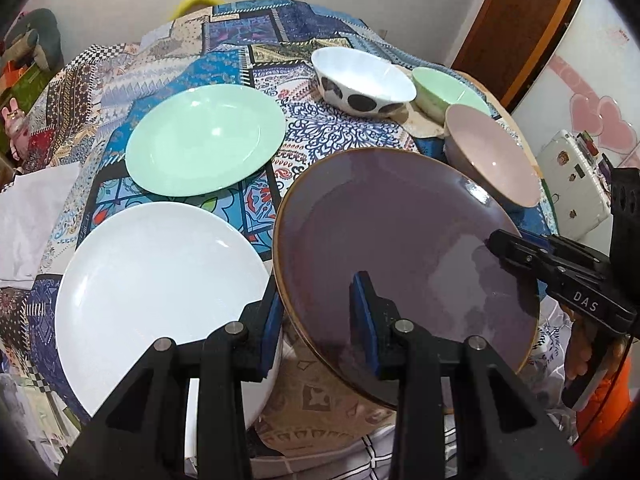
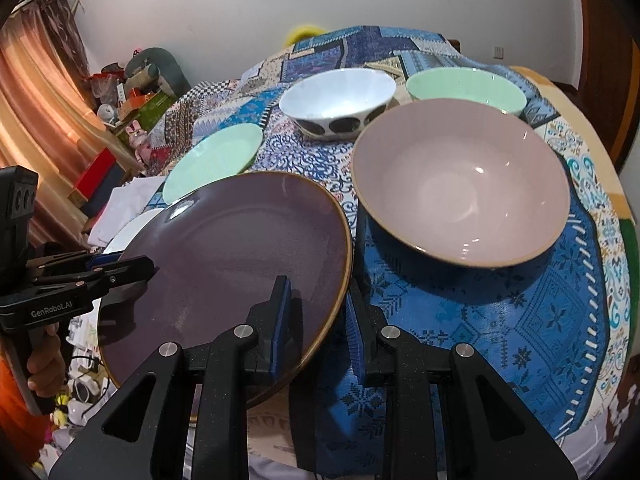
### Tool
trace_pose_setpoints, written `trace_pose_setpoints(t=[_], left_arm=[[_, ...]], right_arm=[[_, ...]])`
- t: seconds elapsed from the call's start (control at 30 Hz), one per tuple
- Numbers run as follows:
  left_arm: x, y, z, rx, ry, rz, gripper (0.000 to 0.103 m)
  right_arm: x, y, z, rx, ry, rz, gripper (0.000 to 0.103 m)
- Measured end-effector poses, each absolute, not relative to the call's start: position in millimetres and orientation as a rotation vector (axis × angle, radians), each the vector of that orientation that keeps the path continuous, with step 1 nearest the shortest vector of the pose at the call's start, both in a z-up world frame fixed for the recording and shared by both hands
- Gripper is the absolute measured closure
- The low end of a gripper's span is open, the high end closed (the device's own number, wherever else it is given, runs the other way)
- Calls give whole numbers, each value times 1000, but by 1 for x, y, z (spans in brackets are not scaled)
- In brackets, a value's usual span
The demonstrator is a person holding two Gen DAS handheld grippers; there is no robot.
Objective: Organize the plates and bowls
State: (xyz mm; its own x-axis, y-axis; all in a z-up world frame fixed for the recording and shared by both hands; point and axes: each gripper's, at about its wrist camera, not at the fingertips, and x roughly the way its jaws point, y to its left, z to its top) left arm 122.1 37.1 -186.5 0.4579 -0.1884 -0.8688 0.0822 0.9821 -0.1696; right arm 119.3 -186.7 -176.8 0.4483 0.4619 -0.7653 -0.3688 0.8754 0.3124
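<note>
A dark purple plate (image 1: pixel 400 240) (image 2: pixel 240 248) with a brown rim hangs tilted above the table, held from both sides. My left gripper (image 1: pixel 318 320) (image 2: pixel 136 268) is shut on its left rim, and my right gripper (image 2: pixel 318 316) (image 1: pixel 496 244) is shut on its right rim. On the cloth lie a white plate (image 1: pixel 160 280) (image 2: pixel 132 228), partly under the purple one, and a mint green plate (image 1: pixel 204 140) (image 2: pixel 216 160). Behind stand a white bowl with black spots (image 1: pixel 360 80) (image 2: pixel 336 100), a green bowl (image 1: pixel 444 88) (image 2: pixel 464 88) and a pink bowl (image 1: pixel 492 152) (image 2: pixel 460 184).
A patterned blue cloth (image 1: pixel 320 128) covers the round table. A white napkin (image 1: pixel 32 216) lies at its left edge. Boxes and toys (image 2: pixel 120 100) crowd the floor on the left, and a white case (image 1: pixel 576 184) stands to the right. A person's hand (image 2: pixel 44 364) grips the left handle.
</note>
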Motion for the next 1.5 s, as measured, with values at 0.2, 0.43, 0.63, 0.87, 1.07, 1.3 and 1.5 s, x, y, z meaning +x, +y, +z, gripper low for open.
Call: trace_pose_setpoints(t=[0.2,0.43,0.63,0.87,1.07,1.3,1.5], left_arm=[[128,35,-197,-110,1108,-177,68],[137,30,-208,-102,1134,-180,68],[139,30,-213,-99,1140,-179,68],[139,33,-216,-118,1145,-175,69],[124,29,-203,-45,1084,-156,69],[110,40,-181,-66,1014,-126,64],[93,53,-151,-113,893,-104,48]], right_arm=[[123,-190,-185,108,1001,502,79],[126,-193,-192,108,1021,490,79],[129,-193,-195,115,1031,487,79],[128,-193,-196,102,1030,487,77],[123,-192,-187,46,1002,469,77],[116,-197,-173,71,977,476,76],[107,-189,-156,63,932,497,72]])
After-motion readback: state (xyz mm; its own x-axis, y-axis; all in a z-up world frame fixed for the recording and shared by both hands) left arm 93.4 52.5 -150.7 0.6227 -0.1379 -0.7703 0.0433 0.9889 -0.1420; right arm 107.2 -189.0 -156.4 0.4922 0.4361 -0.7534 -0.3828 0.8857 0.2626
